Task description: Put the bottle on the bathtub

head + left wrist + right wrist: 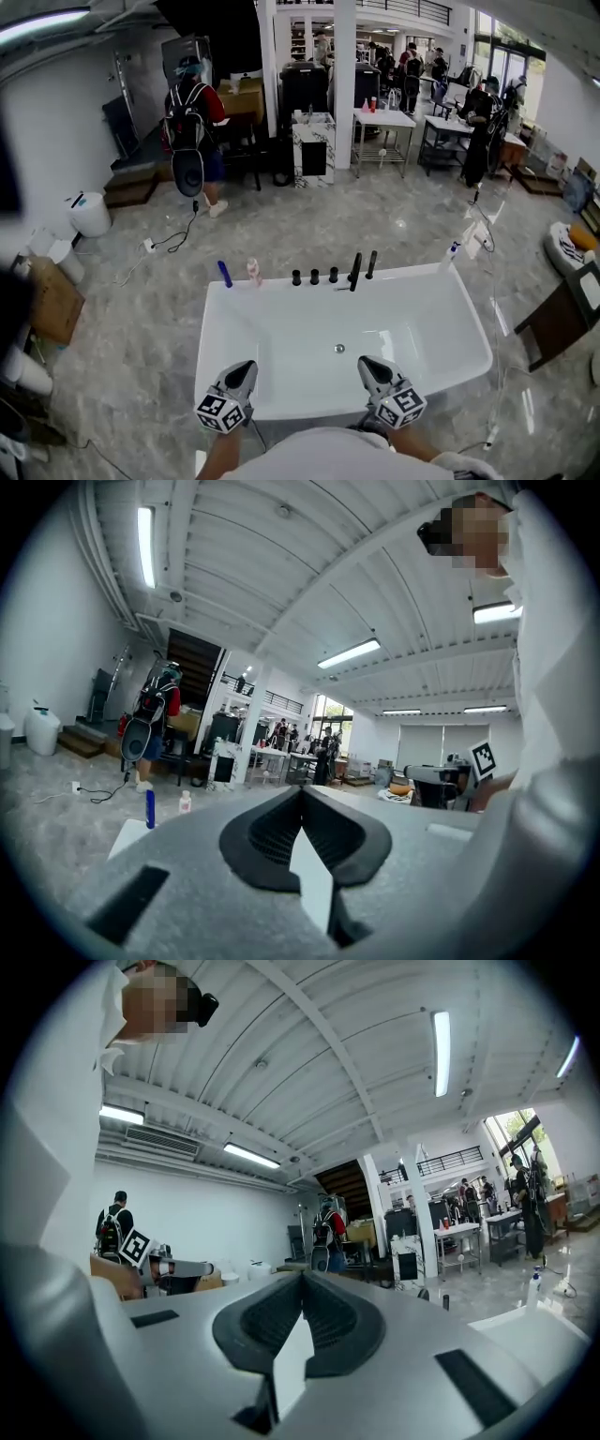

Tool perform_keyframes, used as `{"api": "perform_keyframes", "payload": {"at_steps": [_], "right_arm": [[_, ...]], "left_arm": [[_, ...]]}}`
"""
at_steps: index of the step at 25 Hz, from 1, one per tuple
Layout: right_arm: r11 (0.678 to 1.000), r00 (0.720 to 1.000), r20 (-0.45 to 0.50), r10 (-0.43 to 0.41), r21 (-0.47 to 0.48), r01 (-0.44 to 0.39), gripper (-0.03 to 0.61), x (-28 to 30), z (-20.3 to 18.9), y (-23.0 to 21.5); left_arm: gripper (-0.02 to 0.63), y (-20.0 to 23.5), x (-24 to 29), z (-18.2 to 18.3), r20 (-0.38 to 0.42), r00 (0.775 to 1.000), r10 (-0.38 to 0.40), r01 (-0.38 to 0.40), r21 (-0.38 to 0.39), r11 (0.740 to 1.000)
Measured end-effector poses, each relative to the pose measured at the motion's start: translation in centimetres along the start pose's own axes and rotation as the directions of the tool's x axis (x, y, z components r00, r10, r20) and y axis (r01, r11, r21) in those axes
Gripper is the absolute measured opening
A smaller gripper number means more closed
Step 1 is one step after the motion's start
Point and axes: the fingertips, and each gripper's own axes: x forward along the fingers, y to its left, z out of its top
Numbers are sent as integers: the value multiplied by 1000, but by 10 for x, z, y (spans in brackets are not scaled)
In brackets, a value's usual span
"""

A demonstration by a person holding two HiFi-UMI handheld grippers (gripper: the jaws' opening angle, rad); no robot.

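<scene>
White acrylic forms the bathtub (pixel 412 277) that fills the middle of the head view. Three bottles stand upright on its far rim: a blue bottle (pixel 224 274) with a pale pink bottle (pixel 253 272) just beside it at the left corner, and a white bottle with a blue cap (pixel 452 253) at the right corner, well apart from them. A row of black taps (pixel 333 276) runs between them. From this I judge that whichever bottle the task means is already on the tub, on the flat ledge where it is unlikely to slip into the basin. The left gripper (pixel 246 367) and right gripper (pixel 367 362) hover over the near rim, close to the person's body. Each points level toward the far rim with its jaws pressed together on nothing, which reads as a resting posture, not a reach. Which bottle is the task's own I cannot tell. Labels are too small to read, the near rim is partly covered by the grippers and the person's pale shirt (pixel 328 455), and each gripper's own grey body blocks the lower half of its view.
</scene>
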Motion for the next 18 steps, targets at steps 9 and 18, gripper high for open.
{"api": "perform_keyframes", "payload": {"at_steps": [9, 18], "right_arm": [[1000, 1000, -21, -22, 1, 22, 14, -32, -20, 79], [999, 999, -31, -34, -10, 34, 14, -64, -38, 103]], "left_arm": [[15, -28, -97, -12, 20, 999, -38, 39, -54, 998], [15, -49, -141, -30, 17, 999, 43, -42, -29, 999]]}}
